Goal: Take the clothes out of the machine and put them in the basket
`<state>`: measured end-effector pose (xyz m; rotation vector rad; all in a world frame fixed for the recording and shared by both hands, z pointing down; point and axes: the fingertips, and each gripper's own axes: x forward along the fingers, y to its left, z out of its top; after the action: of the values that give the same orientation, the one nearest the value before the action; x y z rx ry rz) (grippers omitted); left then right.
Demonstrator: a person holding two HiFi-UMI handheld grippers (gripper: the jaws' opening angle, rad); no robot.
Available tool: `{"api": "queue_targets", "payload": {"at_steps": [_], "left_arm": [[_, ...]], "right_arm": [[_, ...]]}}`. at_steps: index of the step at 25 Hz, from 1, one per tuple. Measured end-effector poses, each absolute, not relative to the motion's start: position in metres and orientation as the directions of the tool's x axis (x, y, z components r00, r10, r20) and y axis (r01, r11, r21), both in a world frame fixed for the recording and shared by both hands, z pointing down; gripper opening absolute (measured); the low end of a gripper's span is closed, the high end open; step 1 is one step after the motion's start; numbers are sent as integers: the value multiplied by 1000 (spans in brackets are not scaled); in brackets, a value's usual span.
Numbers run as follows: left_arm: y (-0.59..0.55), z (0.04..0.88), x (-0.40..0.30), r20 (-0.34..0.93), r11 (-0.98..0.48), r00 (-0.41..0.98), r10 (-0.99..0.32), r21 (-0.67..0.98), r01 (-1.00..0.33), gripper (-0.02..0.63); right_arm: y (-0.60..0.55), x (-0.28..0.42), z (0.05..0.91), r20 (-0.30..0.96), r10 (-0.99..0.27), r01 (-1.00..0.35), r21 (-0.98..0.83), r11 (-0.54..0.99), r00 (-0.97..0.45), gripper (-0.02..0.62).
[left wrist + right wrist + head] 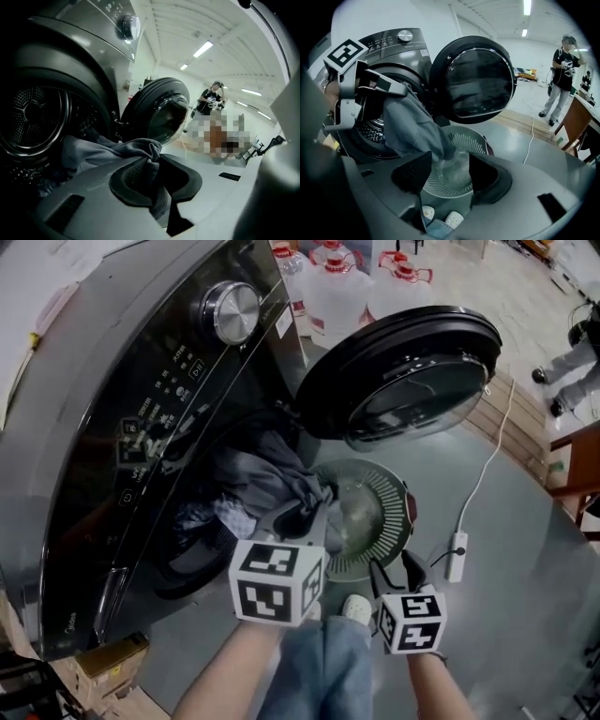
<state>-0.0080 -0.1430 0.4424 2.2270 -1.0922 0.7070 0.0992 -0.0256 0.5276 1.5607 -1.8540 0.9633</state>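
Observation:
A dark grey washing machine [112, 427] stands at the left with its round door [403, 371] swung open. A grey garment [267, 479] trails out of the drum, and my left gripper [302, 519] is shut on it. In the left gripper view the cloth [117, 152] is bunched between the jaws of the left gripper [157, 166]. The round slotted basket [375, 521] sits on the floor below the door. My right gripper [398, 573] hovers above the basket, open and holding nothing. In the right gripper view the garment [412, 126] hangs down to the basket [464, 140], just beyond the right gripper [450, 171].
More clothes [202, 517] lie in the drum mouth. Large water bottles [337, 282] stand behind the machine. A white cable with a power strip [457, 554] runs across the floor to the right. A person [562, 79] stands far off, beside a wooden table [581, 117]. Cardboard boxes [103, 662] sit at the lower left.

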Motion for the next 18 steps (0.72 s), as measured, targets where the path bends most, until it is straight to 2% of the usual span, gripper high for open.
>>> {"api": "queue_targets", "payload": {"at_steps": [5, 11, 18], "left_arm": [[-123, 438, 13, 651, -567, 612, -449, 322, -758, 48], [-105, 417, 58, 568, -656, 730, -379, 391, -645, 48], [-101, 447, 66, 637, -656, 682, -360, 347, -670, 49]], "right_arm": [[-28, 120, 519, 767, -622, -984, -174, 35, -158, 232], [-27, 144, 513, 763, -637, -986, -165, -29, -109, 230], [-19, 156, 517, 773, -628, -986, -157, -50, -91, 229]]}}
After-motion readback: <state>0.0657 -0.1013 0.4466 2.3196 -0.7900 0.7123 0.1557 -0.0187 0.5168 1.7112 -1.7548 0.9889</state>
